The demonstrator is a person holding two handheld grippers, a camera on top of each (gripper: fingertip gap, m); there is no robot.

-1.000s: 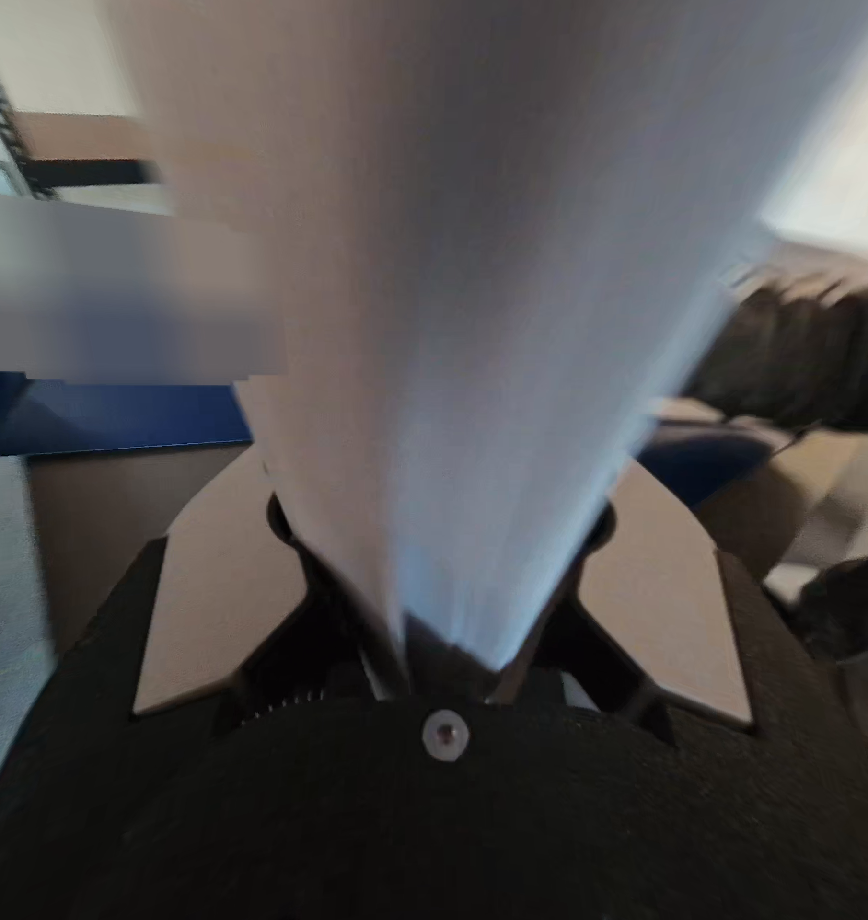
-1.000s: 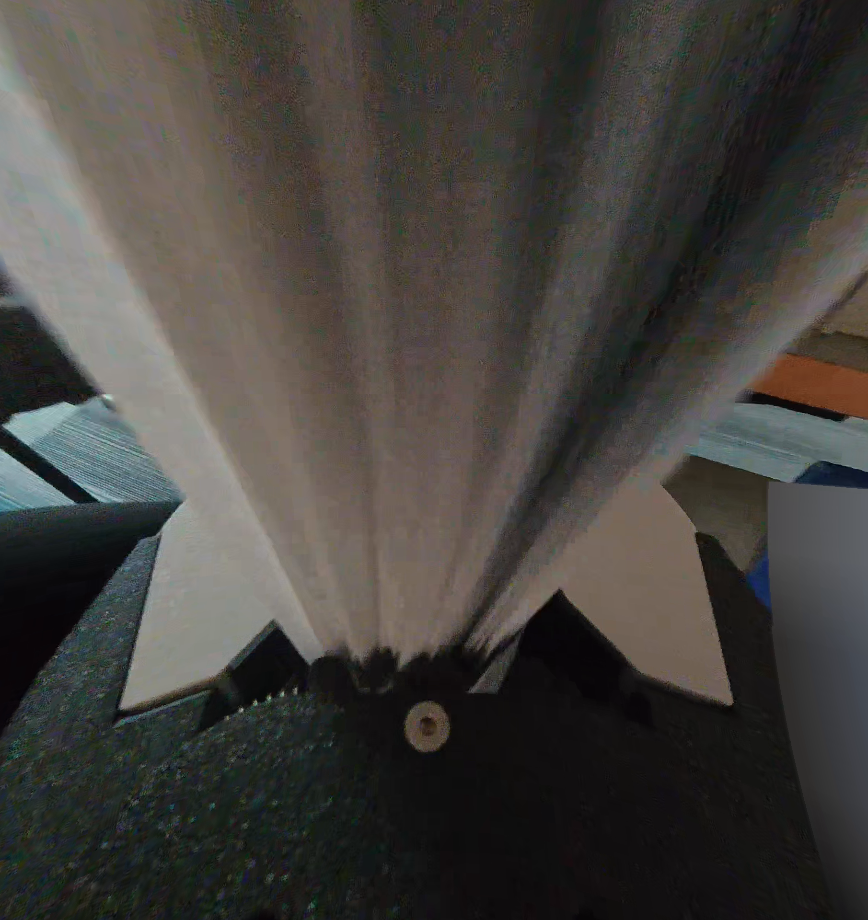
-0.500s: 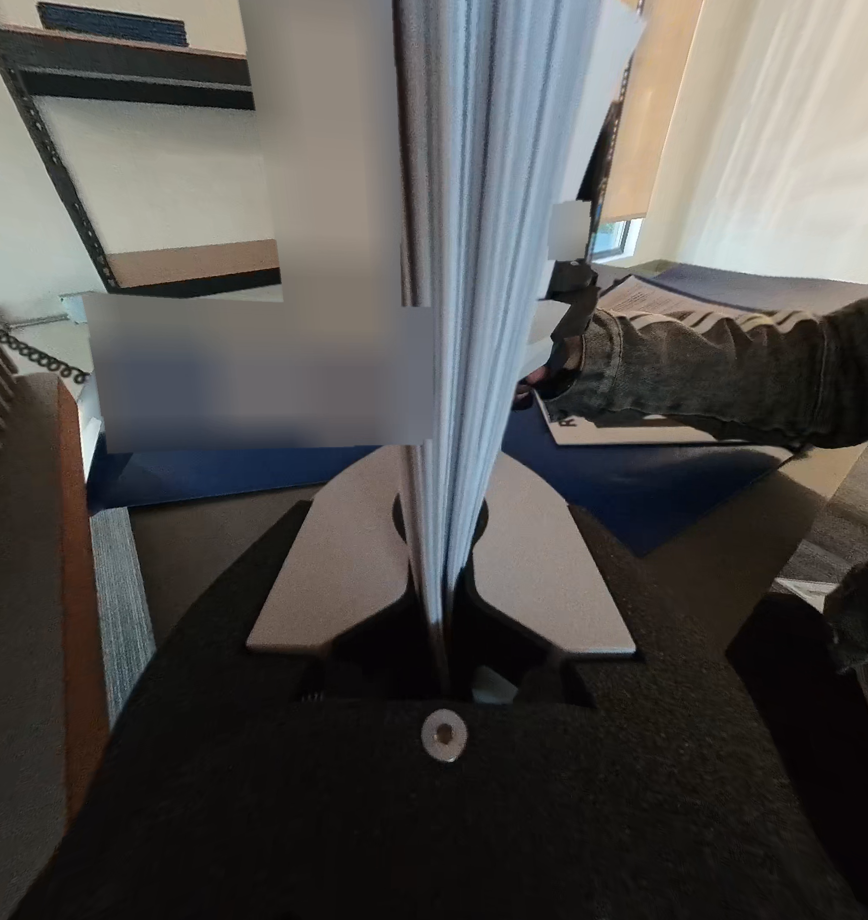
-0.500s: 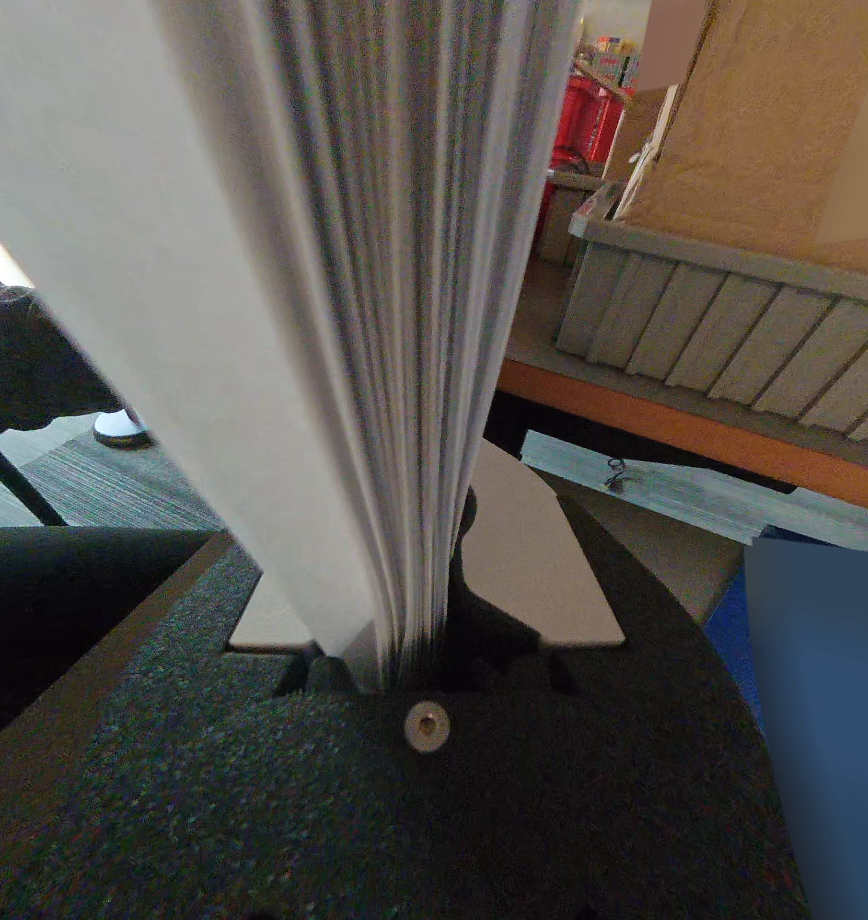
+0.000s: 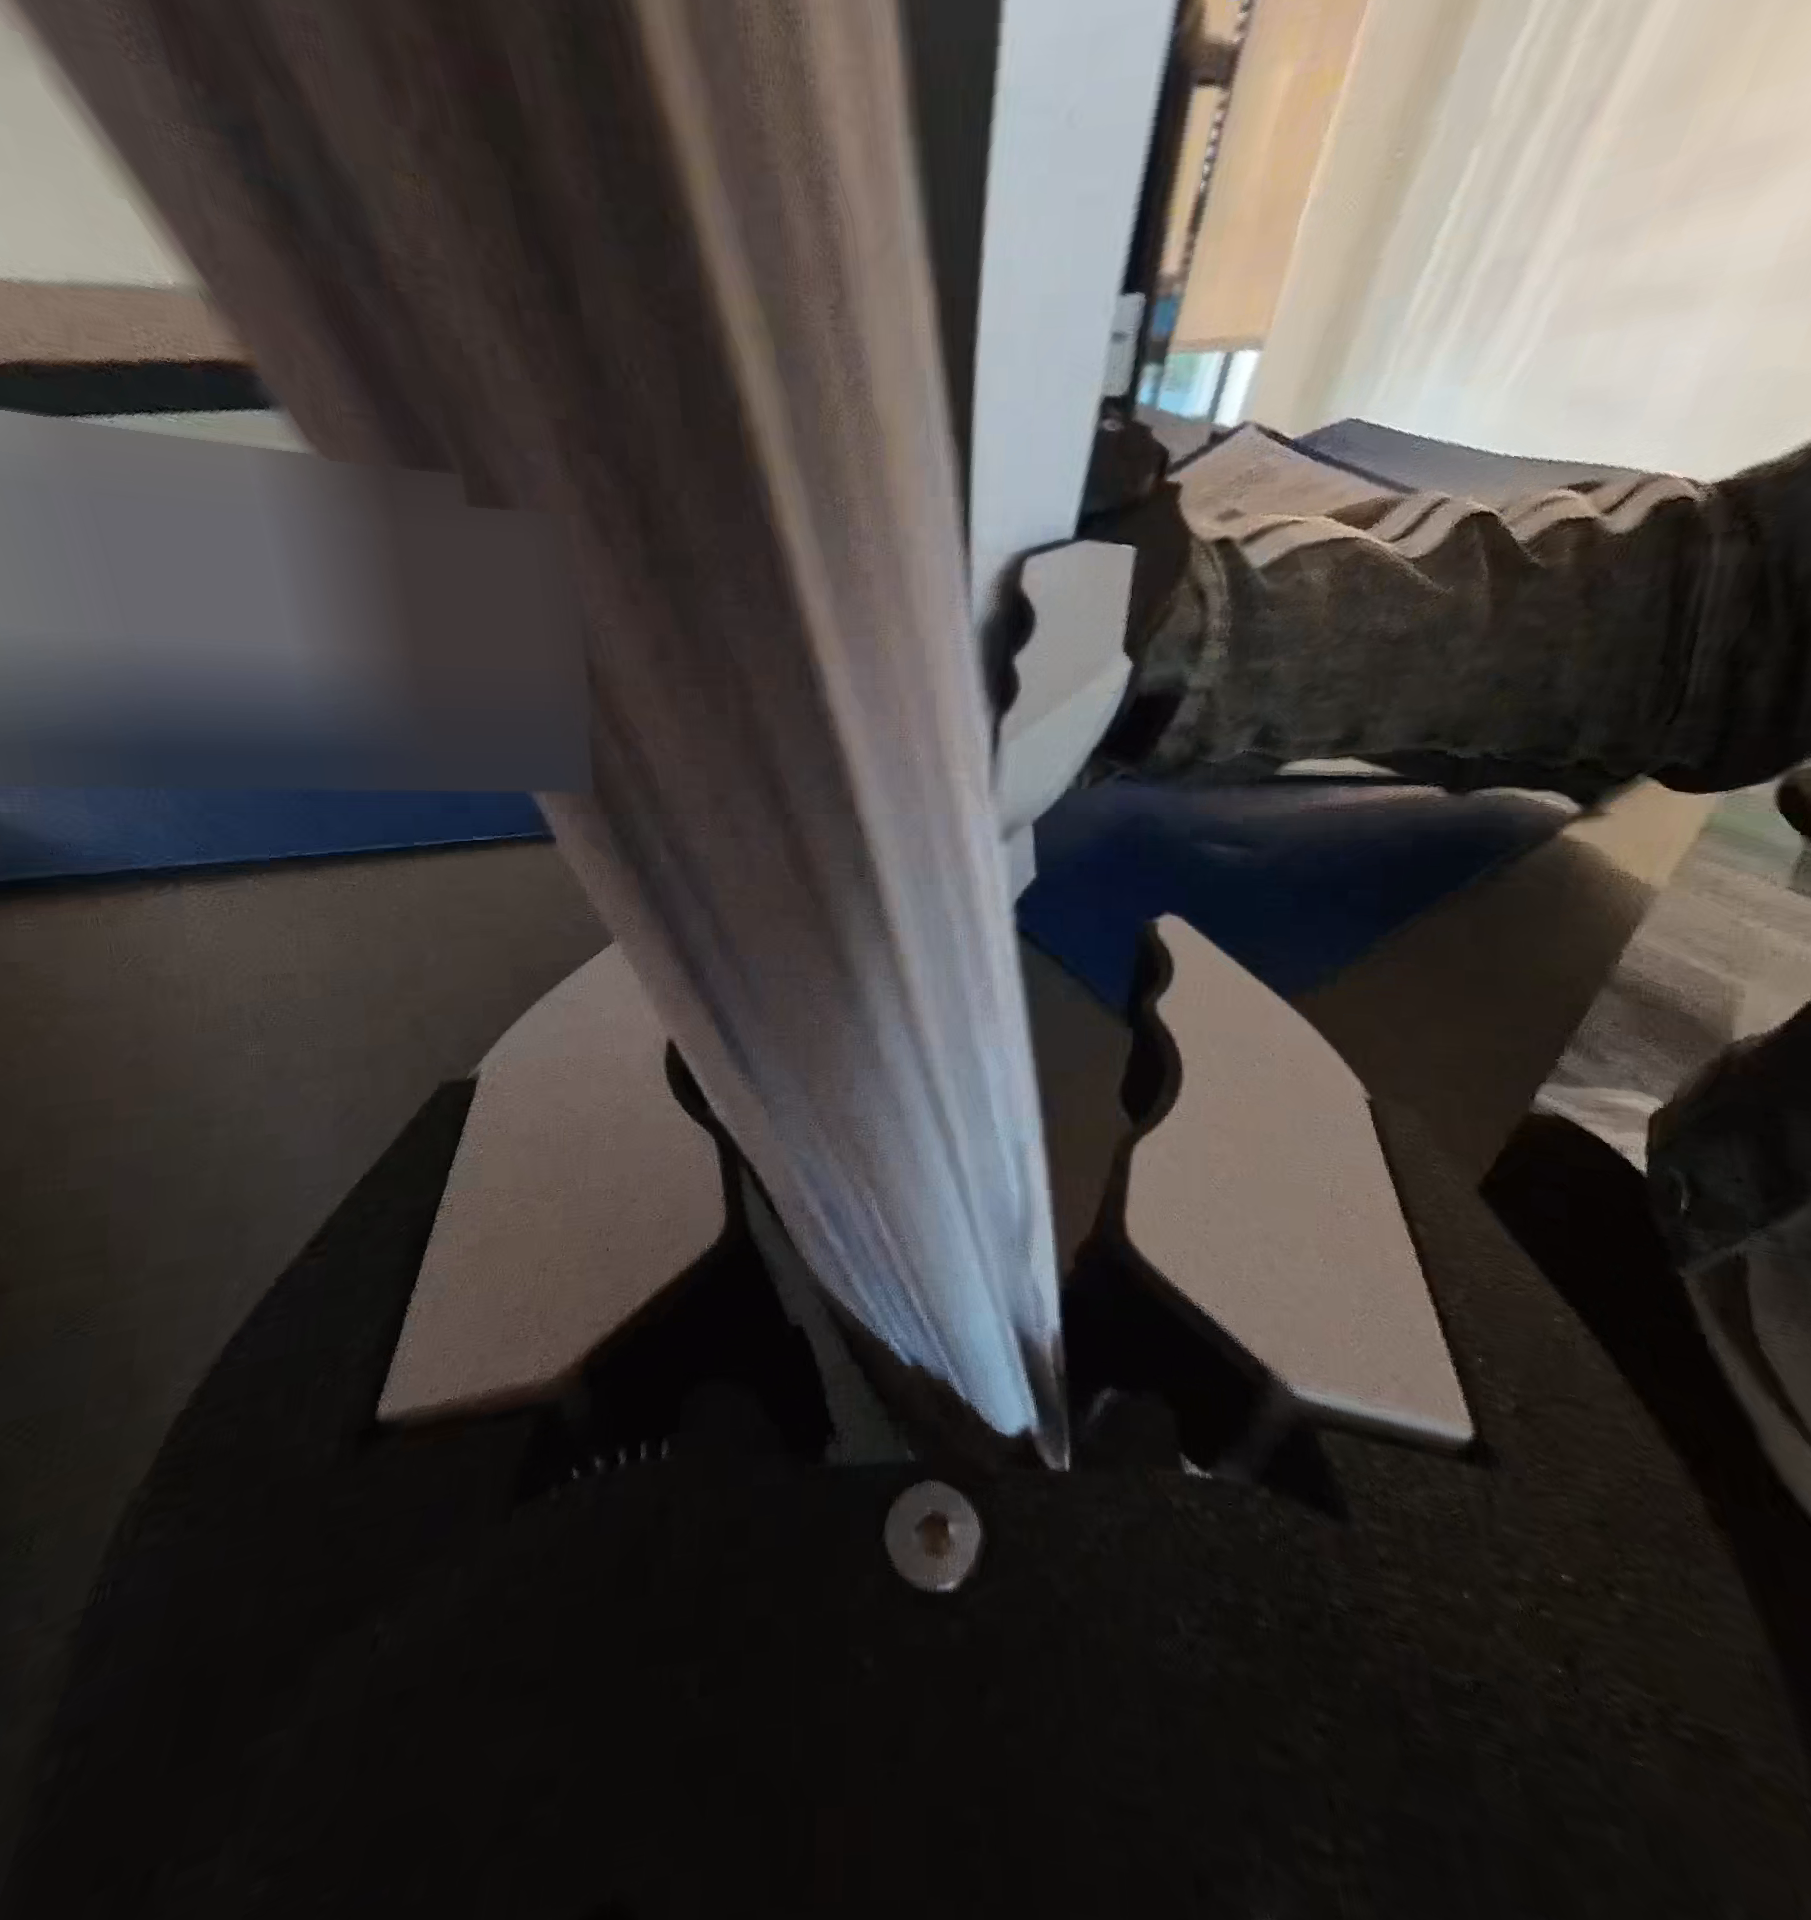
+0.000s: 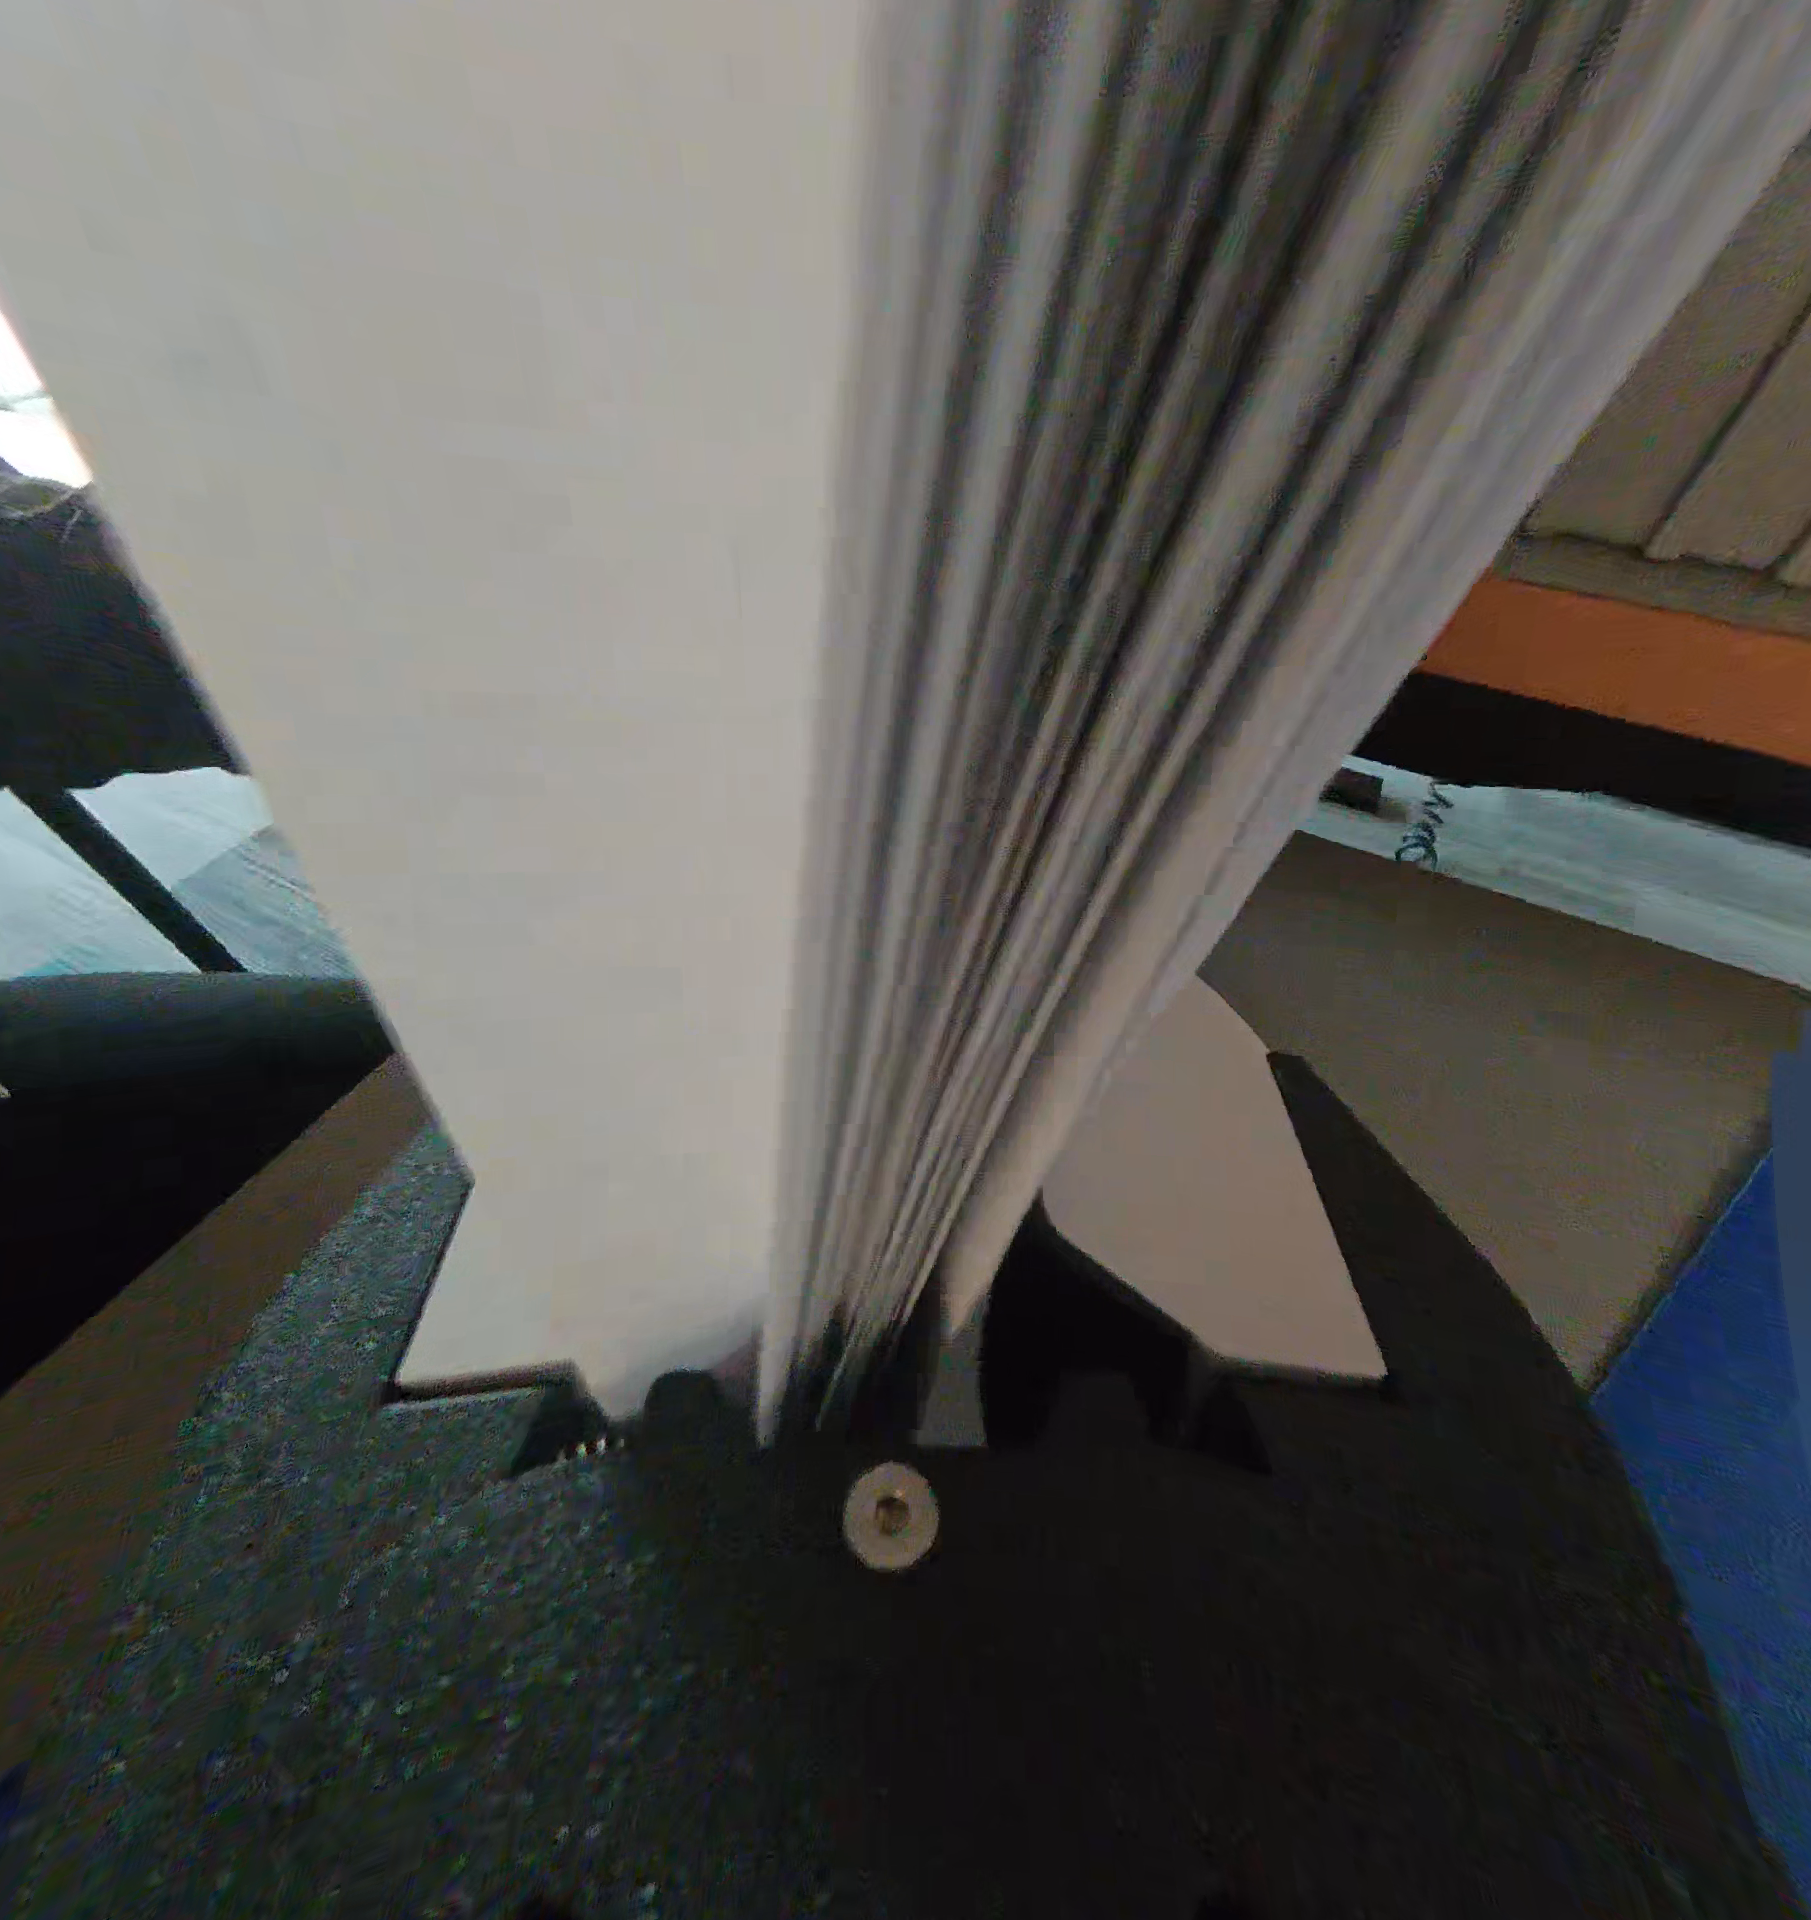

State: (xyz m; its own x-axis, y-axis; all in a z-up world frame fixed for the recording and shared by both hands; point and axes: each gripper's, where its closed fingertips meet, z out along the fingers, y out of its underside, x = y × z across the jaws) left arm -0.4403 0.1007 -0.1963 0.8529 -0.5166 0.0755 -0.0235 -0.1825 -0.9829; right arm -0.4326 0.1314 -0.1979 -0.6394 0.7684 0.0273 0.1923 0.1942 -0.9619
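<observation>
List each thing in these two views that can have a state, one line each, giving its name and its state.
left gripper: open, a paper stack between its fingers
paper stack: upright, pages fanned
right gripper: around the same stack, closure unclear
sleeved arm: stretched toward the stack

A stack of matt white paper sheets [image 5: 776, 727] is filling the left gripper [image 5: 911, 1174], whose fingers [image 5: 1285, 1226] are looking like smooth, dull metal. Beside it a sleeve [image 5: 1452, 623] is showing ribbed dark cloth, possibly knit.
</observation>
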